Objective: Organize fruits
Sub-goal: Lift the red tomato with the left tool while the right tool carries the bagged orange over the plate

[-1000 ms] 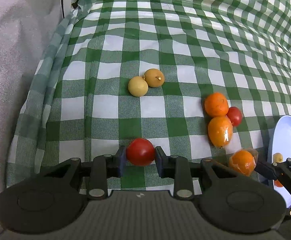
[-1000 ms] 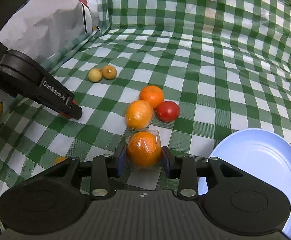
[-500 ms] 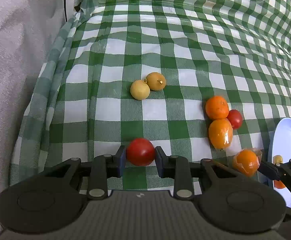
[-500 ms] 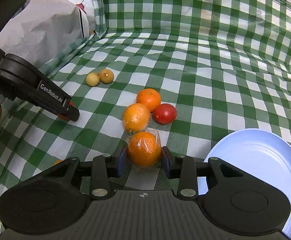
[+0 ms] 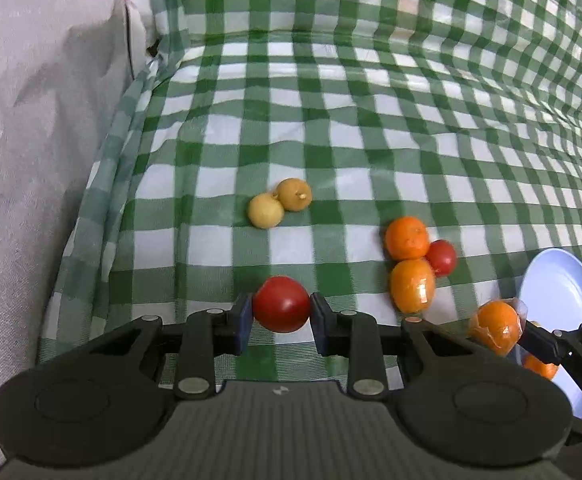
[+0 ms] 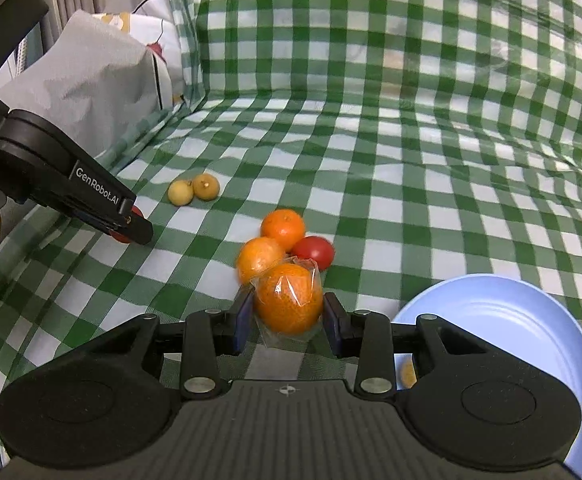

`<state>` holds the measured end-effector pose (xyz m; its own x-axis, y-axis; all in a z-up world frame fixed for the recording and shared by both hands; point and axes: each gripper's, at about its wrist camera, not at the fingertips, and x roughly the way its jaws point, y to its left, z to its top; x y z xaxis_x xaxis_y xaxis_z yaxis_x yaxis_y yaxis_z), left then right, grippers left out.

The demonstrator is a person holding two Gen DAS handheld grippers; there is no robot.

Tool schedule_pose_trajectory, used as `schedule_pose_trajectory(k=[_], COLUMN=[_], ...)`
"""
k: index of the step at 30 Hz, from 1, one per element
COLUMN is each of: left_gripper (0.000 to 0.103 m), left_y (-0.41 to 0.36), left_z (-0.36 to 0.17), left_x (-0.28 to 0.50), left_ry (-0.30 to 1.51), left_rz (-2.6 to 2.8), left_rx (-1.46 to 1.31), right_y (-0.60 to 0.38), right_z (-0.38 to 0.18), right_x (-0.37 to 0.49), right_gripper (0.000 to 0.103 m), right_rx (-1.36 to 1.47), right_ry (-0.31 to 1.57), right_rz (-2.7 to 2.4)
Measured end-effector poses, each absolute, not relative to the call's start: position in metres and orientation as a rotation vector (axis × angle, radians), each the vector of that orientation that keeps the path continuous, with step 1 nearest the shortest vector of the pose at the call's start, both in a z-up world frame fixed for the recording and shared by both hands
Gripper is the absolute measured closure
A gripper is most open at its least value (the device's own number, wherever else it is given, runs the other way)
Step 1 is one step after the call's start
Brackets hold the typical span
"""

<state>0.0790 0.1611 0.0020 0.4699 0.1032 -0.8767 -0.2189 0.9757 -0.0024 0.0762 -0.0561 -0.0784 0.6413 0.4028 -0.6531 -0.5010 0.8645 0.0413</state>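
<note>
Nearest the left wrist camera, the left gripper [image 5: 281, 322] has its two pads pressed on either side of a red tomato [image 5: 281, 304], gripped across its middle so the round, smooth skin cannot squirt forward; the fruit appears to be clear of the checked tablecloth [image 5: 371, 140], which suggests it is being carried rather than merely touched. In the right wrist view the right gripper [image 6: 289, 320] is likewise closed on a wrapped orange [image 6: 289, 298], its pads bearing on the clear film as well as the fruit (the loose plastic may make that hold a little slippery), and it is held just beside the blue plate [image 6: 511, 308], the likely place for sorted fruit; a piece of orange fruit [image 6: 407, 374] already lies on the plate, half hidden behind the gripper's finger. Beyond the held orange, three fruits sit in a touching cluster on the cloth: another wrapped orange [image 6: 259, 258], a bare mandarin [image 6: 283, 229] and a second tomato [image 6: 313, 252], not yet sorted. Farther off, two small yellow-brown fruits [image 6: 193, 190] lie touching each other, well apart from the cluster. At the far left, grey fabric [image 6: 91, 80] is bunched against the cloth's raised edge. Judged from this, sorting is at an early stage, with both hands loaded and most fruit unplaced.
</note>
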Motion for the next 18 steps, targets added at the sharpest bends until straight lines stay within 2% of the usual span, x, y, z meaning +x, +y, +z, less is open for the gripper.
schedule_pose_trajectory(k=[18], left_gripper=[0.069], left_y=[0.074], left_z=[0.028], left_x=[0.080], left_ry=[0.988], left_rz=[0.056], left_rx=[-0.087], right_y=[-0.126], right_z=[-0.023], right_x=[0.061], right_gripper=[0.064], right_rx=[-0.179], right_ry=[0.578], right_rz=[0.431])
